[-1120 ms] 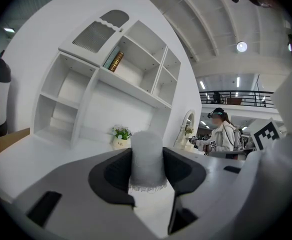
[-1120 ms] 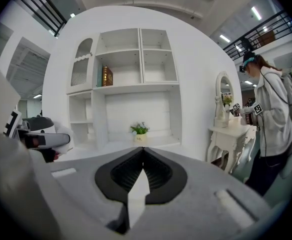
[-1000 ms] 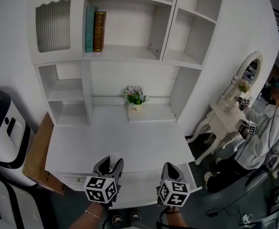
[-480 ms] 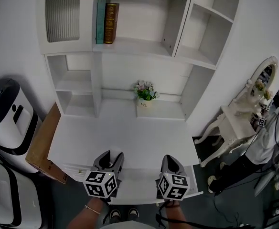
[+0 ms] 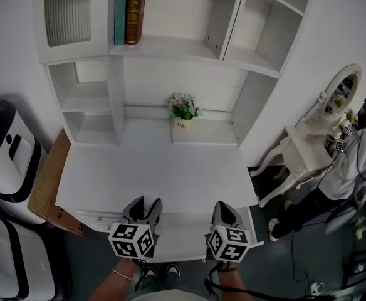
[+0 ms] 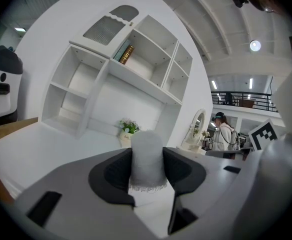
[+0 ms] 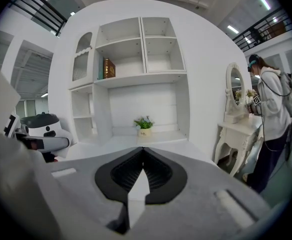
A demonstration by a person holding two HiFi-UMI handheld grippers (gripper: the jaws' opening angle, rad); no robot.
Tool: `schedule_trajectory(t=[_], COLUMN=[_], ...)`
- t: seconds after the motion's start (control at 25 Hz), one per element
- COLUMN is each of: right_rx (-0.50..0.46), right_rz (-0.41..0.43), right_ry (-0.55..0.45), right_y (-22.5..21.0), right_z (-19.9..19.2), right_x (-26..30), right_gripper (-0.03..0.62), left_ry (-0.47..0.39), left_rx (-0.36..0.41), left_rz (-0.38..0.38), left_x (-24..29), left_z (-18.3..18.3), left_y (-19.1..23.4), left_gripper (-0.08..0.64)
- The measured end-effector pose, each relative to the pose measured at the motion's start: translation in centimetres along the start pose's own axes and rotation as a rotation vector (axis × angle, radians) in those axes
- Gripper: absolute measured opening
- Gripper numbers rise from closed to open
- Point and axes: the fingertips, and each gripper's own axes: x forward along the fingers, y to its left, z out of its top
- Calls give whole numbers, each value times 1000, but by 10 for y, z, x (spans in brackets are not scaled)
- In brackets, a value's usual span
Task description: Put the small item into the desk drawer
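Your left gripper [image 5: 143,203] is clamped on the small item [image 6: 147,156] — a pale, fuzzy piece with a rounded top, upright between the two pads, which press on its sides. Your right gripper [image 5: 224,207] is closed with nothing in it; its jaws meet at the tips. Both grippers sit side by side at the front edge of the white desk [image 5: 158,168], pointing toward the flower pot [image 5: 182,111] at the back — well apart from it.
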Motion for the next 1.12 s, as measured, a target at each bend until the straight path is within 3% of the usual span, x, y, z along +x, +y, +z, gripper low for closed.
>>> schedule_trajectory(t=[0.44, 0.84, 1.12], right_rx=[58, 125, 137], right_rz=[-44, -50, -35], right_ry=[77, 188, 239], right_y=[-15, -23, -29], right_z=[-49, -118, -144], right_x=[-13, -14, -3], right_gripper=[5, 5, 5], left_ry=[132, 293, 338], left_rx=[-38, -58, -80], left_rz=[-3, 6, 35], left_x=[-3, -15, -9], left_z=[-63, -139, -163], left_y=[0, -2, 6], left_gripper=[174, 174, 174])
